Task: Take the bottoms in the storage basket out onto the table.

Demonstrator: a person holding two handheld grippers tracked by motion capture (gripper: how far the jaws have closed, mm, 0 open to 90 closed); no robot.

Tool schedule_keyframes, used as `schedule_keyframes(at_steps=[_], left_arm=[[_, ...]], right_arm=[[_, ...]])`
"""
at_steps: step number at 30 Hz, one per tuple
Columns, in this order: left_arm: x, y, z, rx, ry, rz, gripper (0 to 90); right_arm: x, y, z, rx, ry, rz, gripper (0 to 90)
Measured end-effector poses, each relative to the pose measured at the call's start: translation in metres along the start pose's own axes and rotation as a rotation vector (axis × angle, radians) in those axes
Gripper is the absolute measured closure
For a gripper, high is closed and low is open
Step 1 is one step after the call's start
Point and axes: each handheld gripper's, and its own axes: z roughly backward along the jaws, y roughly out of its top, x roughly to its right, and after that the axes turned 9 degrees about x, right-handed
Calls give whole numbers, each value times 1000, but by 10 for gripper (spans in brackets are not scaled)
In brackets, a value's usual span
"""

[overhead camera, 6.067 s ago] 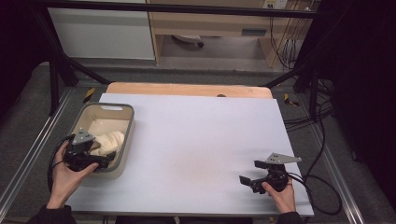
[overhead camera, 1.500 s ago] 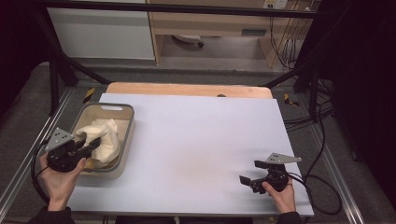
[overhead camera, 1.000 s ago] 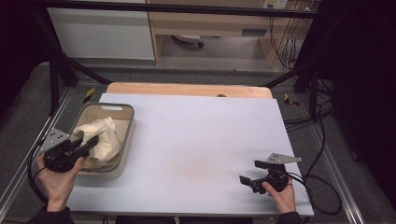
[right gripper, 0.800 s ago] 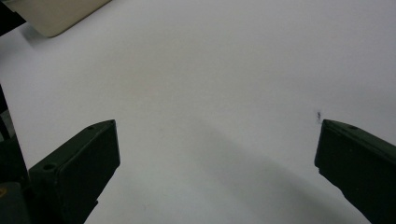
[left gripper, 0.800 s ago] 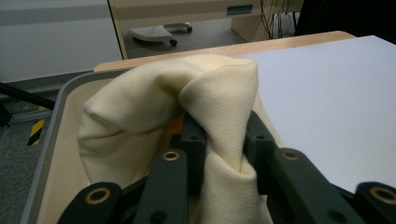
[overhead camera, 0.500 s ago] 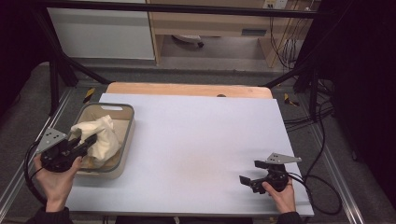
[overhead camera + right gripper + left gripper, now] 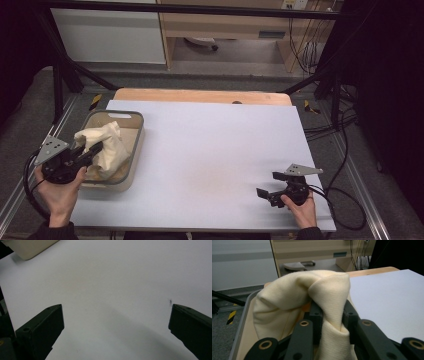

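Bin [image 7: 135, 122] floor and near wall behind cream cloth [image 7: 107, 145].

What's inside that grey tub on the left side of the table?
A cream cloth sits in the tub, bunched up and rising above its rim, pinched by the left gripper. The tub's pale inner wall shows behind it. The cloth covers most of the bottom, so anything under it can't be seen.

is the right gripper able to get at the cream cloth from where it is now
Probably not without a long move. The right gripper rests open near the table's front right corner, while the cream cloth is across the table in the grey bin, already clamped by the left gripper. Nothing lies between them.
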Motion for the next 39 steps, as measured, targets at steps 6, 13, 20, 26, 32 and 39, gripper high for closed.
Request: schedule_keyframes(at_steps=[6,13,20,26,32,39], left_arm=[[0,1,1,10,-2,7,752],[1,4,1,18,-4,7,752],[2,6,2,35,-5,6,752],[1,8,3,47,-5,14,753],[2,11,1,57,-8,15,753],[3,15,-1,76,-9,22,754]], right_arm=[[0,0,0,-3,0,-1,5],[0,0,0,-2,0,-4,5],[0,0,-1,-6,0,0,5],[0,0,0,-1,0,-6,5],[0,0,0,-1,-3,-4,5],[0,0,0,0,-2,-1,5]])
